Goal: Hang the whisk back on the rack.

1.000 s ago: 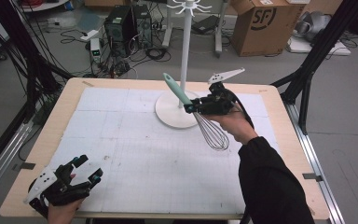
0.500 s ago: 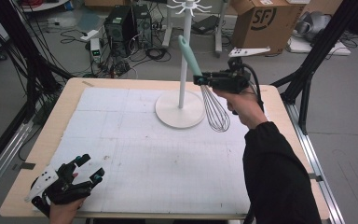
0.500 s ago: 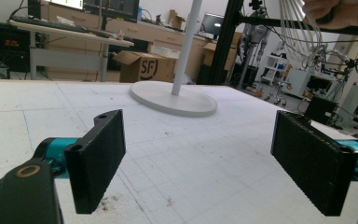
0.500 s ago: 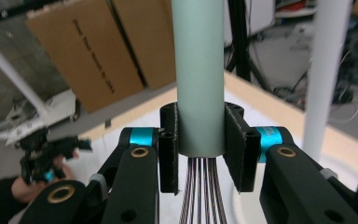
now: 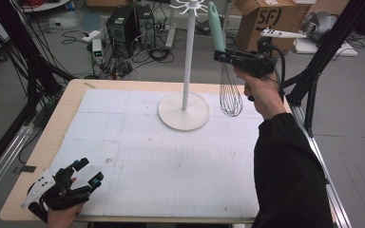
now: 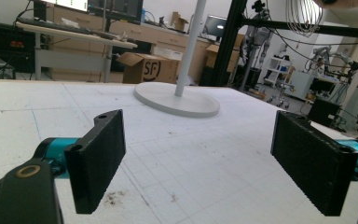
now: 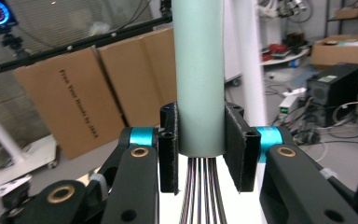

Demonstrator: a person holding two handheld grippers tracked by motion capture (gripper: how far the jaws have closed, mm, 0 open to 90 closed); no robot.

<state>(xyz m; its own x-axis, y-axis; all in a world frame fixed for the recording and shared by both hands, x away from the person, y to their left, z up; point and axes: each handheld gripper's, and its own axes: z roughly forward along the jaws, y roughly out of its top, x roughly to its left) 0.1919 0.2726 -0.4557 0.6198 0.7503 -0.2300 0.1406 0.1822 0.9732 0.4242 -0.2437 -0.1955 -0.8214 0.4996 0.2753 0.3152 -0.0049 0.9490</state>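
Above the far right part of the table, your right gripper holds the whisk upright in the air: the pale green handle points up, the wire loops hang below. In the right gripper view both black pads press on the lower end of that handle, just above where the wires come out. The whisk hangs just to the right of the white stand, apart from its pole, with the handle's tip near the level of the hooks at the top.

Your left gripper rests low at the near left corner of the table, well apart from the whisk. Its jaws stand wide with nothing between them; in the left gripper view you look across the mat toward the stand's round base.

The tabletop is a light wooden board covered by a white gridded mat, with a few dark smudges near the left gripper. Black frame struts rise at both sides of the table. Beyond it, on the grey floor, you have computer cases with tangled cables and a cardboard box.
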